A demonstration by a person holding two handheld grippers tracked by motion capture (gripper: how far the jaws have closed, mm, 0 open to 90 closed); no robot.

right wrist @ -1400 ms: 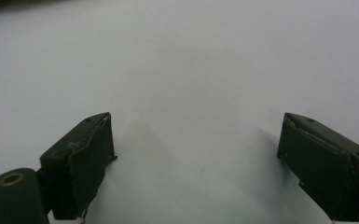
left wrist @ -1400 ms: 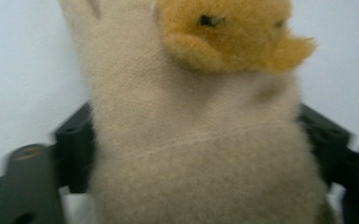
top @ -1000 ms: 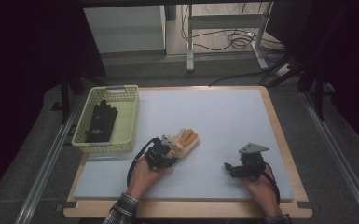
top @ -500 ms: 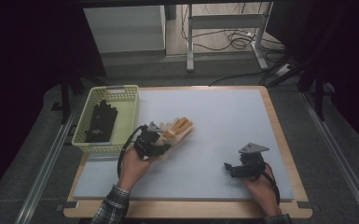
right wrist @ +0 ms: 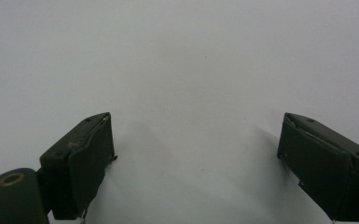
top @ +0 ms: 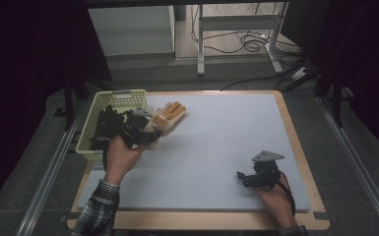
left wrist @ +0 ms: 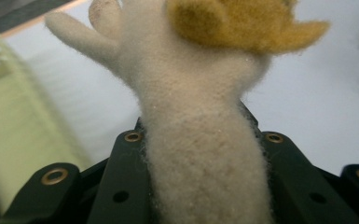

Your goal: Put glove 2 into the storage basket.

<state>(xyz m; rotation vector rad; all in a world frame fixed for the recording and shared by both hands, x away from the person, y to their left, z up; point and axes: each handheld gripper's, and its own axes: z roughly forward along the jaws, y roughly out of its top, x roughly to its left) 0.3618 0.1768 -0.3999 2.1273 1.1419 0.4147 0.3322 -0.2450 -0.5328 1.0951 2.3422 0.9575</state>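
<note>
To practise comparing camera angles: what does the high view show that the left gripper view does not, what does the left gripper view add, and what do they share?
High view alone: the black gloves lying in the basket, the right gripper resting on the white table apart from everything, and both of the person's forearms.

Left gripper view alone: close detail of the left gripper with its jaws clamped on the cuff of the cream glove, whose fabric is fuzzy.

Shared: the cream glove with tan fingers, the pale green basket beside it, and the white table.

Glove (top: 170,116) just right of basket (top: 109,102); right tongs (top: 242,178) well apart on table (top: 216,132).
</note>
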